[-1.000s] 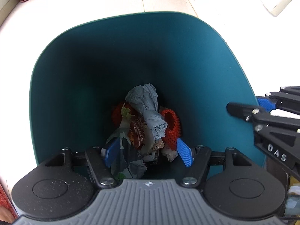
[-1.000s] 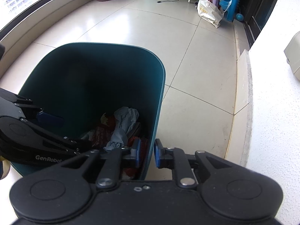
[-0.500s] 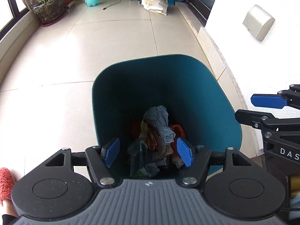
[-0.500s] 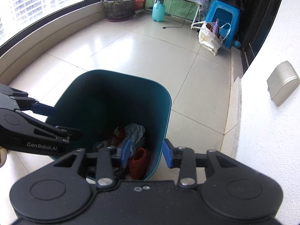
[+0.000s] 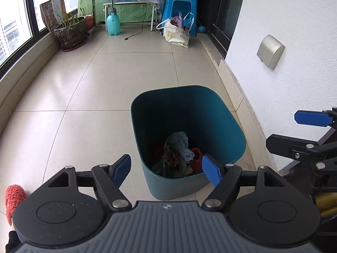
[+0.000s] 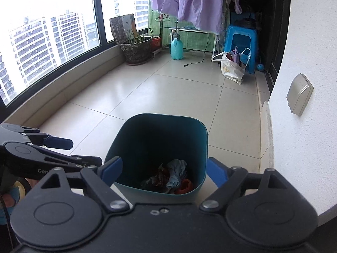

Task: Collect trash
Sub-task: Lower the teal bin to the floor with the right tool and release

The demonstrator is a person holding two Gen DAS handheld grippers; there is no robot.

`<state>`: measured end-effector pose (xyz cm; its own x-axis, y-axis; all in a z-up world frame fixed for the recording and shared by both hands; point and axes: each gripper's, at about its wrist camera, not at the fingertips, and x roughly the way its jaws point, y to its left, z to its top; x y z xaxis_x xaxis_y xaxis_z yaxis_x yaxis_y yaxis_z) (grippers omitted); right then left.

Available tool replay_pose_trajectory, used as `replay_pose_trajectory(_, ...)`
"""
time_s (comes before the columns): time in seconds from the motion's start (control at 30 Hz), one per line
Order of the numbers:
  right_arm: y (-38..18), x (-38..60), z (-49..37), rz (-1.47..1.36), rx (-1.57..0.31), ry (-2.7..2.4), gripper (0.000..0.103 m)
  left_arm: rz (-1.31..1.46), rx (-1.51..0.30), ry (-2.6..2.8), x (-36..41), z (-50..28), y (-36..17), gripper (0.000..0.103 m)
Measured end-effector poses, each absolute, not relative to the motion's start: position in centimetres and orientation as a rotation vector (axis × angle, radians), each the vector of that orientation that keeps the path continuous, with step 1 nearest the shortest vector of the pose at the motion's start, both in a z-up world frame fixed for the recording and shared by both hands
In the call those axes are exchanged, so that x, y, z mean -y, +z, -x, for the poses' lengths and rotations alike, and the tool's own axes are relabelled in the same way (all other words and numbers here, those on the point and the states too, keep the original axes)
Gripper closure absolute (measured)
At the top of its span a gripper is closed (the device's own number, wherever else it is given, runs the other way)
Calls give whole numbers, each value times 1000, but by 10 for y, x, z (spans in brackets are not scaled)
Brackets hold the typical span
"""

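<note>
Balcony, pale tiled floor (image 5: 84,97), white wall (image 5: 284,21) at 3 o'clock, window (image 6: 42,31) at 9 o'clock.

1. Your left gripper (image 5: 166,169): at 6 o'clock in its own view, blue pads spread wide, holding nothing, held above the near rim of the bin.
2. Your right gripper (image 6: 163,169): likewise spread wide and empty, its pads either side of the bin as its own camera sees it; it appears at 3 o'clock in the left view.
3. Teal bin (image 5: 210,113): upright on the floor, just beside the wall.
4. Trash (image 5: 179,154): inside the bin at the bottom; crumpled grey-blue paper on top, red netting and dark wrappers beneath.
5. Red fuzzy slipper (image 5: 13,198): 8 o'clock, left view.
6. Plant pot (image 5: 70,34): 11 o'clock, by the window.
7. Teal spray bottle (image 5: 113,22): 12 o'clock, far end.
8. Plastic bag (image 5: 175,33): 12 o'clock, touching the blue stool (image 5: 179,2).
</note>
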<state>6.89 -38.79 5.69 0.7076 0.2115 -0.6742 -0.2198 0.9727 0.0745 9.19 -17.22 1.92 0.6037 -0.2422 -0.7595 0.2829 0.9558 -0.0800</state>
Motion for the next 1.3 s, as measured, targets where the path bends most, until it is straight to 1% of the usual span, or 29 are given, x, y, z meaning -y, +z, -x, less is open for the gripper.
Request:
replay_pose_trajectory(0.07,58,387,-61,-23,-734,243,5,-48,-855,-302,168,-83,25,29)
replay_pose_trajectory(0.1,58,386,-56,-40,-723,238,3,-43,-848,-302,165,-78,28,29)
replay_pose_trajectory(0.17,58,386,-47,-66,-689,229,0,-42,-828,-297,159,-68,33,23)
replay_pose_trajectory(0.3,56,384,-36,-76,-650,204,0,-39,-792,-300,153,-51,38,23)
replay_pose_trajectory(0.6,51,377,-33,-33,-628,203,0,-24,-752,-304,152,-36,40,23)
replay_pose_trajectory(1.1,46,382,-41,-84,-657,192,0,-16,-715,-293,149,-29,49,22)
replay_pose_trajectory(1.3,37,380,-43,-51,-678,191,0,-15,-692,-302,152,-31,46,22)
